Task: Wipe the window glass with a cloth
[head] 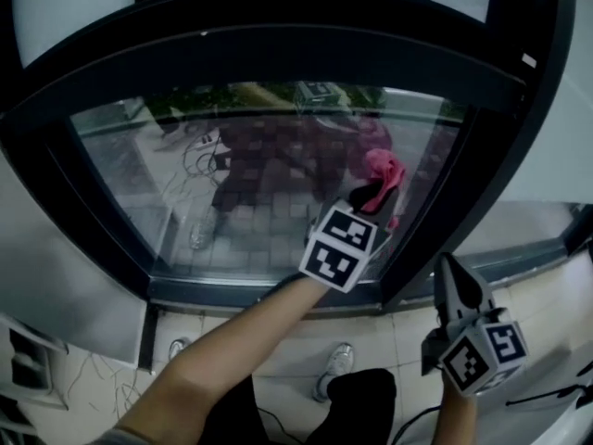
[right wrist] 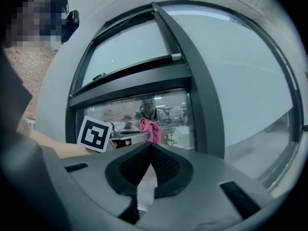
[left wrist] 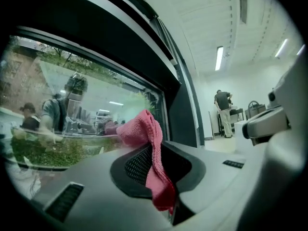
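Up near the window glass [head: 250, 184] right edge, the left gripper [head: 375, 196] clamps the pink cloth [head: 385, 169]; the right gripper [head: 447, 265] sits lower, closed and empty.

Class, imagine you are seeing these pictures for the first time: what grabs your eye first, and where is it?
The bright pink cloth stands out first, pinched in the left gripper and held up at the right side of the window glass. Next comes the heavy dark window frame around the pane. The right gripper hangs lower right, its fingers together with nothing between them, away from the glass.
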The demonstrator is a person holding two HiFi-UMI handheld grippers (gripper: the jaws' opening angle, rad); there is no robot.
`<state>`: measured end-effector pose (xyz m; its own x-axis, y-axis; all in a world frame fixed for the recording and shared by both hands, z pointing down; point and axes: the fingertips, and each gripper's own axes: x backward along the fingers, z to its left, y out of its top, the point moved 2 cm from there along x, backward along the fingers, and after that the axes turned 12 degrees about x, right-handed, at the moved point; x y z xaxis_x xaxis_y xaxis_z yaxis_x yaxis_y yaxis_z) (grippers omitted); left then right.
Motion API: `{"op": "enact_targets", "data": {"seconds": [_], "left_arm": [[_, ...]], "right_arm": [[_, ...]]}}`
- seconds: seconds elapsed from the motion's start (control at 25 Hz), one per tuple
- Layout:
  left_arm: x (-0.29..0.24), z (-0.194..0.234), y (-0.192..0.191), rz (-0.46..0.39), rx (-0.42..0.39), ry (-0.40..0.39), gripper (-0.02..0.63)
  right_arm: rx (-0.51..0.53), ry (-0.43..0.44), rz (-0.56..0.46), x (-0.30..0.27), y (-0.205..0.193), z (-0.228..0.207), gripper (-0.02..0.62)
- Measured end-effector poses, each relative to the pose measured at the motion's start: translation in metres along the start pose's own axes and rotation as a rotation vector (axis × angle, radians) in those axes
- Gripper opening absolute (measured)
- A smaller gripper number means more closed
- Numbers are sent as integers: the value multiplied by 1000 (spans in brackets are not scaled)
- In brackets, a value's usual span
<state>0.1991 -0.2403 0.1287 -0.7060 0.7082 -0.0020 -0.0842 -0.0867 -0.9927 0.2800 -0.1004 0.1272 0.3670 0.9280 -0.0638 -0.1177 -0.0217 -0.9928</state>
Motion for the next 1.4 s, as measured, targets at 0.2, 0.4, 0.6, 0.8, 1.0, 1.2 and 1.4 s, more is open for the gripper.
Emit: {"op": "enact_targets", "data": {"seconds": [0.2,0.4,0.6,0.8,1.0,1.2,1.4], "left_arm": [[55,51,0,-22,10,92,57],[119,96,-2,-28,11,182,57],[182,139,-4,-43,7,274,57],[254,189,-2,-65,8,393,57],[328,235,-5,-72,6,517,57],[396,284,-10,-80,5,638,57],[451,330,-14,-91,12,748,57]], "right_arm": [[10,85,-2,-29,3,47,8],[12,155,4,-49,0,98,8],[20,218,-9,-67,2,143,8],[22,299,-13,-92,1,197,8],[19,387,-9,-113,-5,255,8],[34,461,-4,-137,-11,312,8],[51,514,11,-153,-18,357,8]]}}
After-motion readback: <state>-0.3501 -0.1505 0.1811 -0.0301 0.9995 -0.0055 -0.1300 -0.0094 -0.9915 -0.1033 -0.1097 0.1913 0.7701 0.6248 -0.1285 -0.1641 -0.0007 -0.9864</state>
